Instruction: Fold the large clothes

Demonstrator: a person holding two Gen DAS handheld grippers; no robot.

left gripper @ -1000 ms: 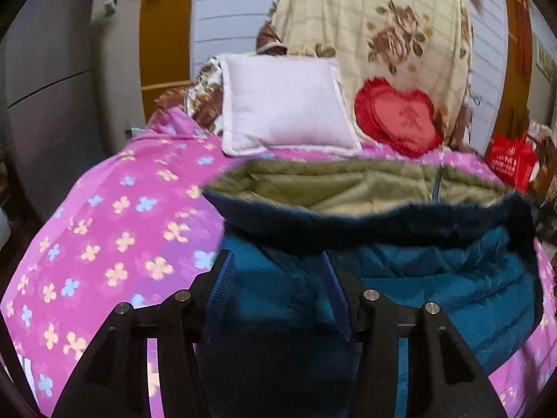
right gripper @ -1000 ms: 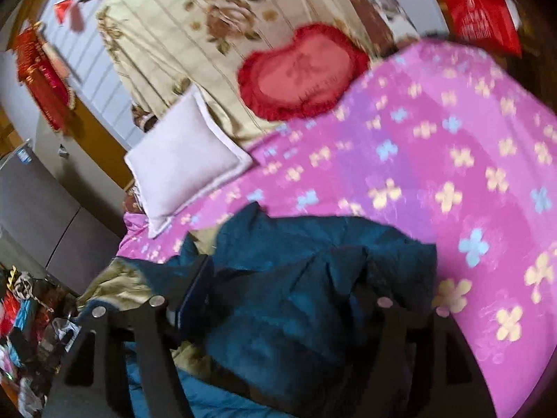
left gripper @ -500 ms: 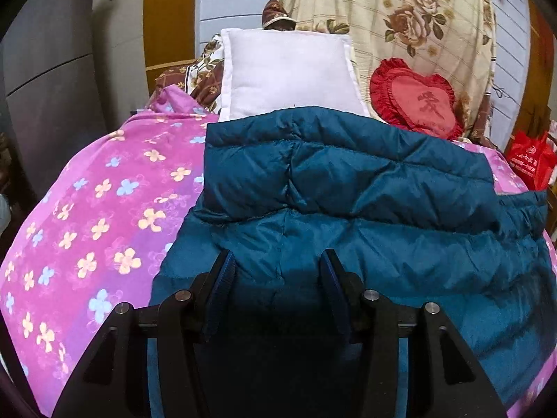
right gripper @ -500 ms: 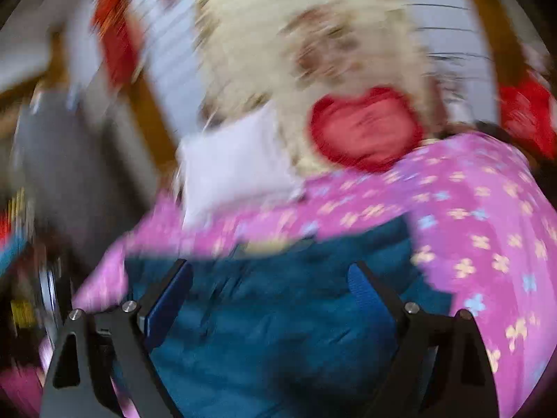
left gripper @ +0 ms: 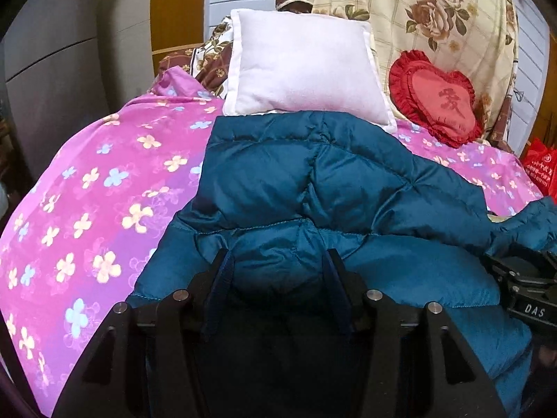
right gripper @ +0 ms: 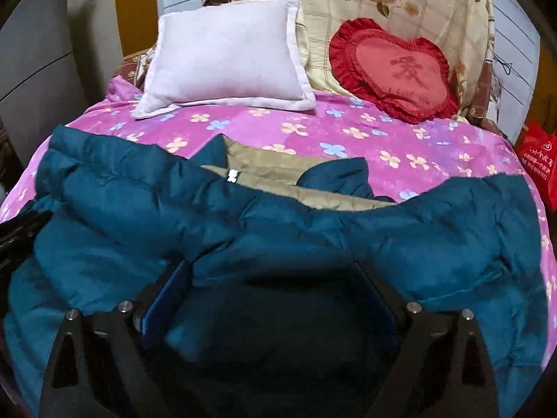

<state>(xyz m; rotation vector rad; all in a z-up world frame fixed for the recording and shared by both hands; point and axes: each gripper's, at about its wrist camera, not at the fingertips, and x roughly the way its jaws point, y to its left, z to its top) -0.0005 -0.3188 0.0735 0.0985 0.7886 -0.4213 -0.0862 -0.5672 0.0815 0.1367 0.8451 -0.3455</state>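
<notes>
A teal quilted down jacket [left gripper: 330, 188] lies spread on the pink flowered bedspread [left gripper: 97, 188]. In the right wrist view the jacket [right gripper: 139, 209] shows its olive lining [right gripper: 278, 170] at the collar. My left gripper [left gripper: 276, 264] is partly open, with a puffy fold of the jacket between its fingers. My right gripper [right gripper: 275, 275] is wide open, with jacket fabric bulging between its fingers. The right gripper also shows in the left wrist view [left gripper: 522, 278] at the right edge.
A white pillow [left gripper: 303, 66] and a red heart cushion [left gripper: 435, 97] lean at the head of the bed against a floral quilt [left gripper: 417, 10]. A red bag [left gripper: 543, 167] is at the right. Grey cabinets [left gripper: 45, 69] stand on the left.
The jacket's upper part was flipped over so the teal outside now faces up at left. The right gripper swung level and opened wide. The left gripper stays on the fabric.
</notes>
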